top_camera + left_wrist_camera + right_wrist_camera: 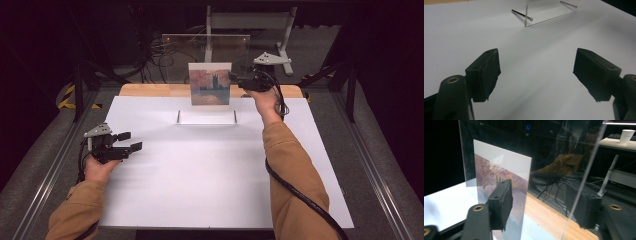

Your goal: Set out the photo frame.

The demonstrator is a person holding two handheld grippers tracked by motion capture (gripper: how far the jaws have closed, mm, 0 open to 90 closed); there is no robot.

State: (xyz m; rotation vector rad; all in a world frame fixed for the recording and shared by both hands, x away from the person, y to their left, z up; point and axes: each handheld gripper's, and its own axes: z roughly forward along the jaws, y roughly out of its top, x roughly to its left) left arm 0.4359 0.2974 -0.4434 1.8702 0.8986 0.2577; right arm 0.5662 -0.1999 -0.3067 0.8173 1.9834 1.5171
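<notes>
1. Near, at 8 o'clock on the white table (200,175): my left claw (131,141) rests with its jaws spread and empty. It is well apart from the work, so it could not steady anything in time.
2. Mid-table, toward 12 o'clock: the clear base (206,117) with its steel pins (522,15) looks light. A sideways nudge could skate it across the smooth top.
3. Far, at 12 o'clock: the painted print (210,82) stands upright against the acrylic pane (180,55).
4. At 1 o'clock, my right claw (234,77) is parted and pinches nothing. The pane's edge (574,157) runs between its jaws and the print sits by the left jaw.
5. Closing off-centre could twist the pane, tip the print or lever the whole stand over. Glare may also hide the true edge.
</notes>
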